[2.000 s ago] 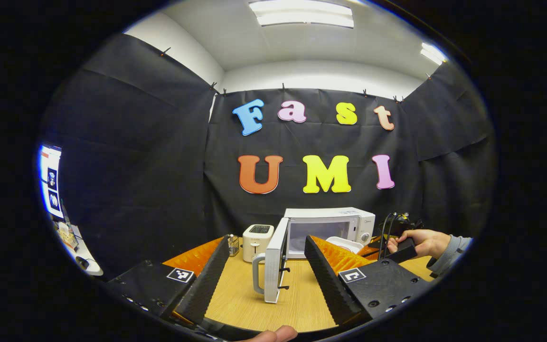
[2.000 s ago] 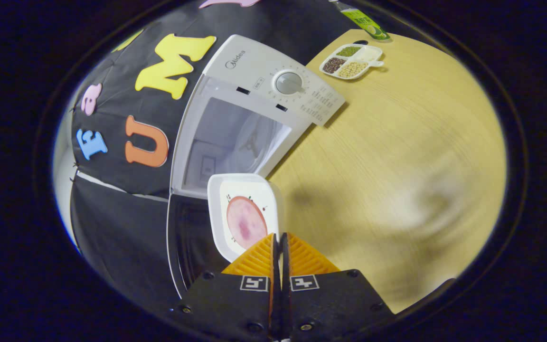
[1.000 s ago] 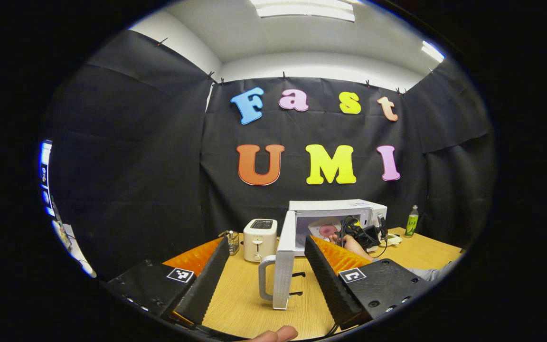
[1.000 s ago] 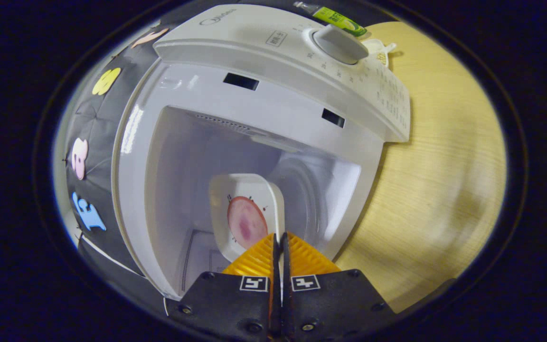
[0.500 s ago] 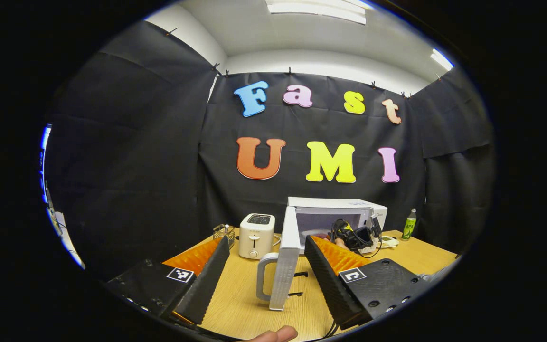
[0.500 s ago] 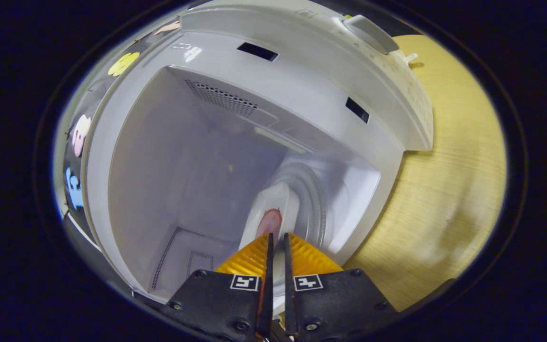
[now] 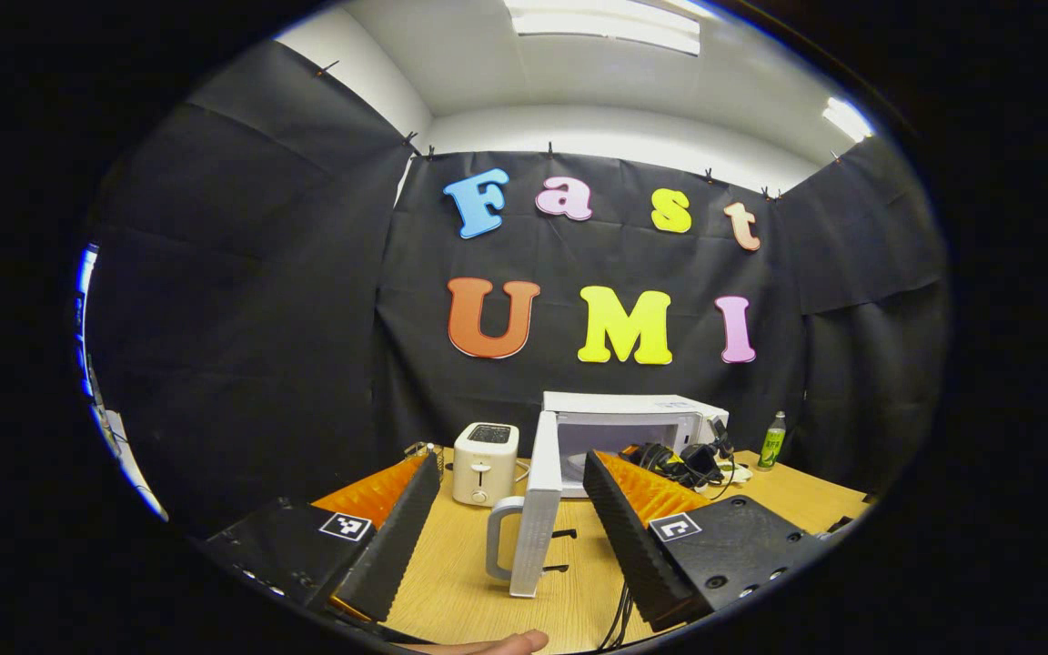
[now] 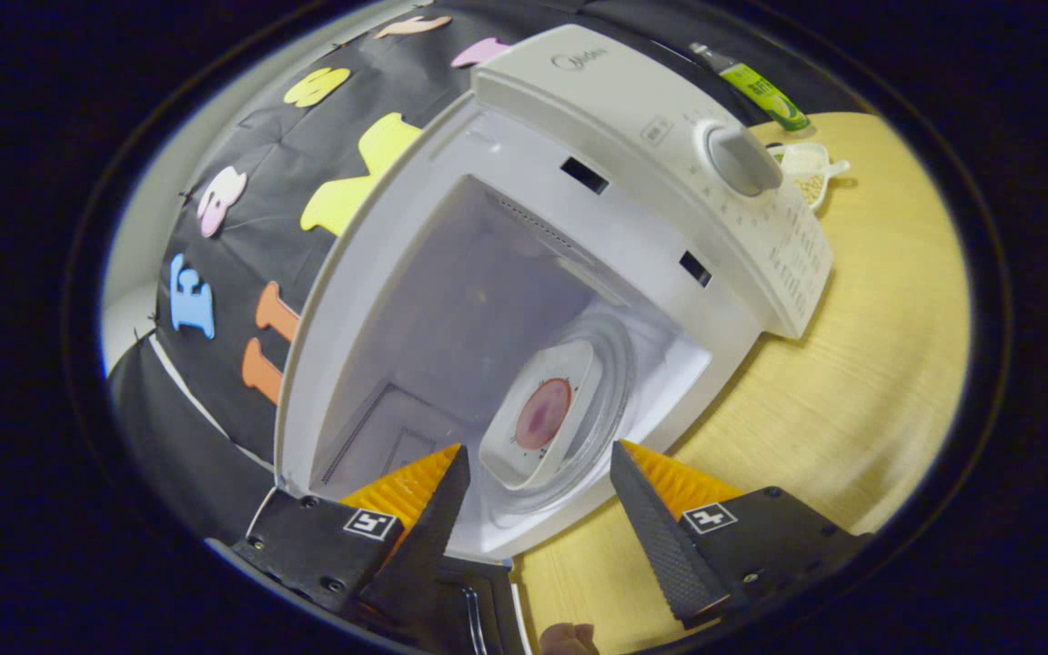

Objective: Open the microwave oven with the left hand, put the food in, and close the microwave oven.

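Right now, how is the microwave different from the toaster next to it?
The microwave is bigger and wider than the toaster. The microwave's door hangs open toward the front, while the toaster has only a slot on top. The microwave holds a dish of food on its turntable; nothing shows in the toaster. Both are pale and sit on the wooden table.

One microwave oven [image 7: 626,426] stands on the table [image 7: 460,582], and inside it lies one dish of food [image 8: 542,414]. Left of the microwave stands one toaster [image 7: 485,462]. Right of it are one green bottle [image 7: 770,440] and one small snack tray [image 8: 808,170].
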